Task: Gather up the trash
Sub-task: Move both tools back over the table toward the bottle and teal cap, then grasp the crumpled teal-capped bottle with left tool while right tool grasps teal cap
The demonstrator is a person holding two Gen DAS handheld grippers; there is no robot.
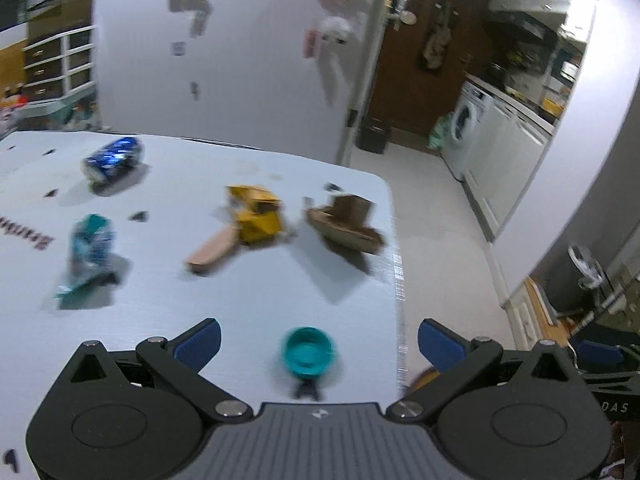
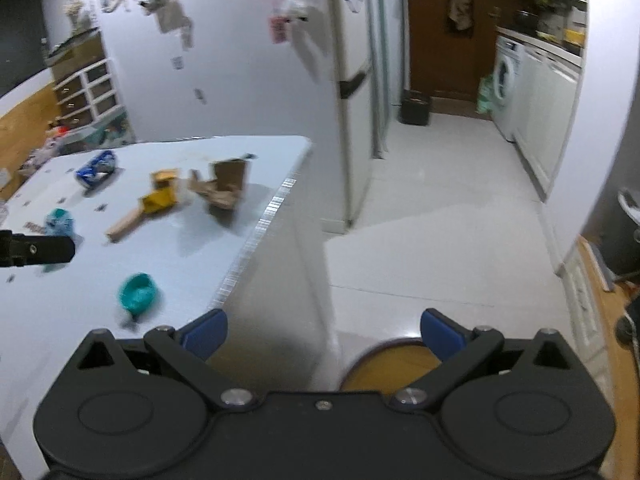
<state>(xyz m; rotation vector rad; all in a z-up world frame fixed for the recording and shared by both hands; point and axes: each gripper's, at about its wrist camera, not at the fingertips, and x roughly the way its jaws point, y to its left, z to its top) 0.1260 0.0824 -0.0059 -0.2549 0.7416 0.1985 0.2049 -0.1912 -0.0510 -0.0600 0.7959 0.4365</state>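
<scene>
Left hand-held gripper (image 1: 319,340) hovers wide open and empty over the tabletop's (image 1: 248,300) near right corner, the teal cap (image 1: 308,353) sitting right between its fingers. That looks like the first pick. Next: drop lower and close squarely on the cap. Right hand-held gripper (image 2: 323,334), also spread wide and empty, hangs off the tabletop's right edge above a round bin (image 2: 390,366) on the floor.

white fridge (image 2: 256,92), magnets on it | washing machine (image 2: 505,80) | brown door (image 2: 444,32) | white floor (image 2: 440,216)
</scene>
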